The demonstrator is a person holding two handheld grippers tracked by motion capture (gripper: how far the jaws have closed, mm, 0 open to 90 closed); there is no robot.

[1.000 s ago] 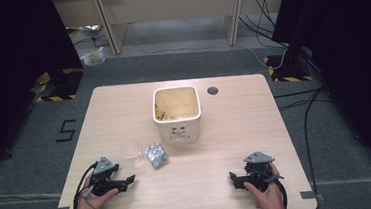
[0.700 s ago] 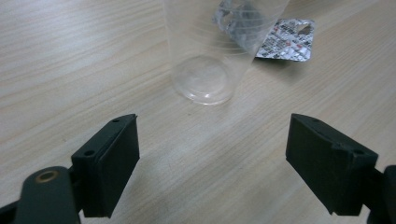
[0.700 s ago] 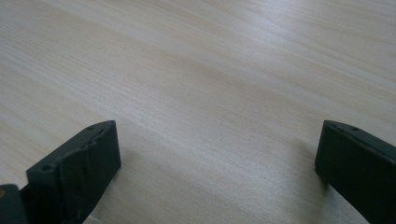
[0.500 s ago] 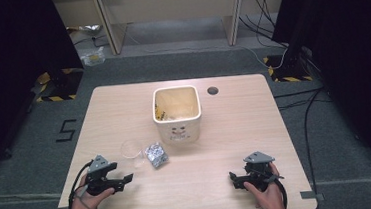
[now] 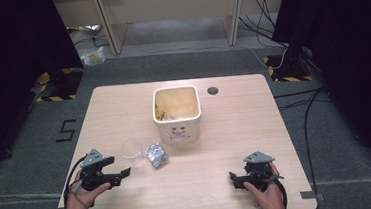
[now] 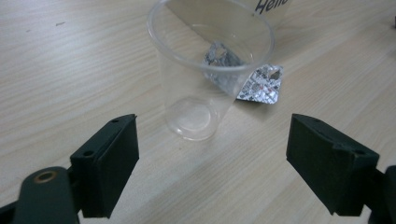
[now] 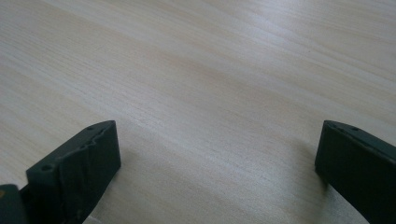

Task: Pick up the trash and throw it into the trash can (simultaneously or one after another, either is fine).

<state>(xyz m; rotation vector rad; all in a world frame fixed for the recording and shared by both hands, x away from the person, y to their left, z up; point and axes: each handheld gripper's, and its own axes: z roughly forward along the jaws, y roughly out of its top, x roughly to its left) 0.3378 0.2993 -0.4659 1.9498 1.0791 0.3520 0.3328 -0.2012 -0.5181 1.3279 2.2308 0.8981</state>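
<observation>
the left tongs [image 6: 205, 161] stood wide open just short of the clear plastic cup [image 6: 210, 70], upright beside the crumpled foil wrapper [image 6: 261, 84]; closing gently around its middle seemed best, right tongs [image 5: 237, 178] idle, open.

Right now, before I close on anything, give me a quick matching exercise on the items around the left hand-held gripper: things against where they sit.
Things:
1. clear plastic cup
2. crumpled foil wrapper
3. white bin
4. left hand-held gripper

Places or states:
A. mid-table, holding scraps
B. open, jaws apart in front of the cup
C. upright, empty
D. lying flat beside the cup

Pairs: 1-C, 2-D, 3-A, 4-B
</observation>
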